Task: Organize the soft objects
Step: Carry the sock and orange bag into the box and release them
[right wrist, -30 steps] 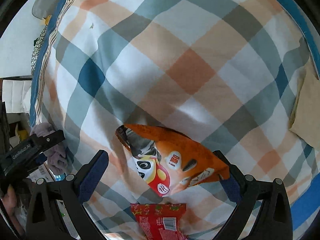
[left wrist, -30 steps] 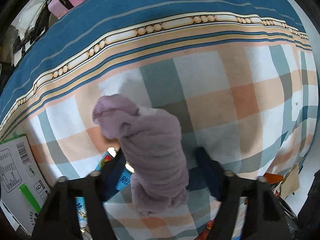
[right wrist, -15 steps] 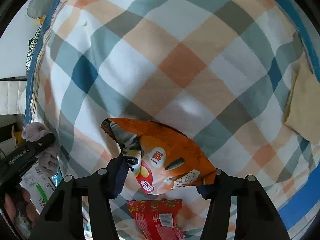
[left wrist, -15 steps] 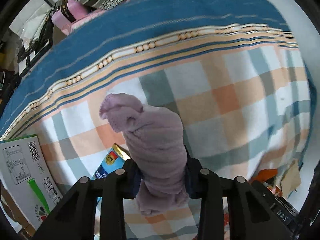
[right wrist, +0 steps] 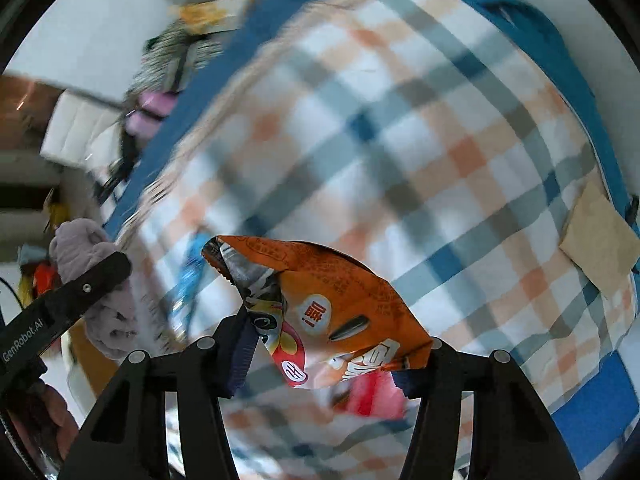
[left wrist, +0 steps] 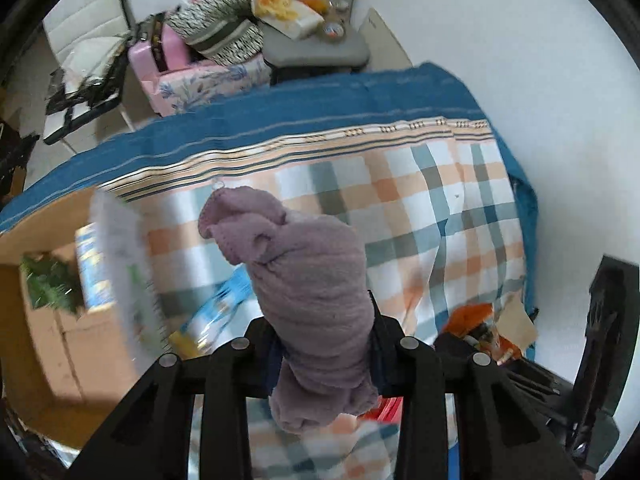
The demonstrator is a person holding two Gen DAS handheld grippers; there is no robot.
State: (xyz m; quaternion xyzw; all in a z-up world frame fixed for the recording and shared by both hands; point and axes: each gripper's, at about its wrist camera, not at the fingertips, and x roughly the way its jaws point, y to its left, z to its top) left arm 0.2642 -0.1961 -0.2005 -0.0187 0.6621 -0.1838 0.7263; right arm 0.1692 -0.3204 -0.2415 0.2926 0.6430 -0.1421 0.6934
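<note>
My left gripper [left wrist: 324, 344] is shut on a mauve fuzzy rolled cloth [left wrist: 308, 280] and holds it up above the plaid bed cover [left wrist: 440, 208]. The cloth also shows at the left of the right wrist view [right wrist: 80, 248], in the left gripper [right wrist: 72, 304]. My right gripper [right wrist: 328, 356] is shut on an orange snack bag [right wrist: 332, 296] and holds it lifted off the plaid cover [right wrist: 400, 140]. A red packet [right wrist: 372, 396] lies blurred on the cover beneath it.
An open cardboard box [left wrist: 44, 320] with a raised white flap stands at the left, a blue packet [left wrist: 216, 312] beside it. A tan paper piece [right wrist: 600, 244] lies at the bed's right edge. A cluttered chair [left wrist: 312, 36] and pink case [left wrist: 168, 60] stand beyond the bed.
Both grippers closed on their objects and lifted them well above the bed. The views pulled back and swung; the room and the cardboard box came into view.
</note>
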